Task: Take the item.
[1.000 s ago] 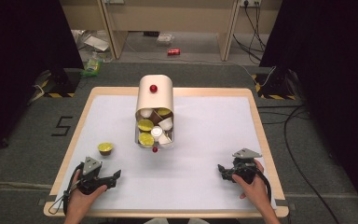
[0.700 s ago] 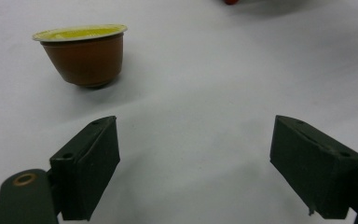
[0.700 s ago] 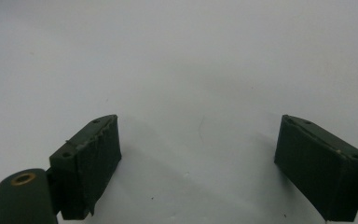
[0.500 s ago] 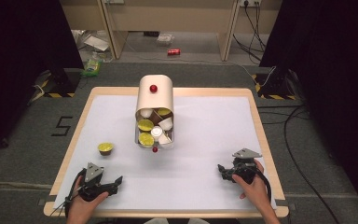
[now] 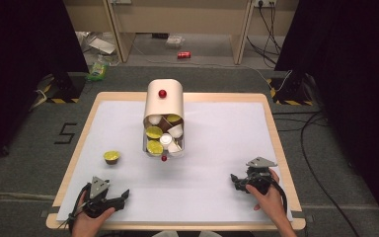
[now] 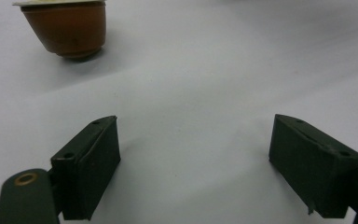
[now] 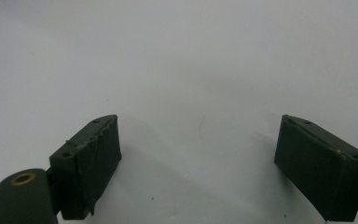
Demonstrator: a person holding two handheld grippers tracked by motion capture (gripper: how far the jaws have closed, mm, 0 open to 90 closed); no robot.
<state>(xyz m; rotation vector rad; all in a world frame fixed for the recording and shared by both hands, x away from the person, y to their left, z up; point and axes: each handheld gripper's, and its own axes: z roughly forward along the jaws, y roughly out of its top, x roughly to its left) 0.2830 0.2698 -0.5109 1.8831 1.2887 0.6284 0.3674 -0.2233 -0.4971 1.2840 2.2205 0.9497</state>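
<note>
The left gripper [image 5: 121, 197] is held released, a capsule [image 5: 111, 157] at its 12 o'clock. The right gripper [image 5: 237, 180] is spread empty, well apart from the dispenser [image 5: 164, 101].

A small coffee capsule [image 5: 111, 157] with a yellow-green foil top stands upright, alone on the white table cover, left of the tipped cream dispenser [image 5: 163, 103] and well apart from it. In the left gripper view its tapered side [image 6: 65, 29] looks orange-brown, base down.

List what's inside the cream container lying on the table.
The container holds coffee capsules at its open mouth: yellow-green, white and brown ones. Any capsules deeper in are hidden by its wall and the front ones.
</note>
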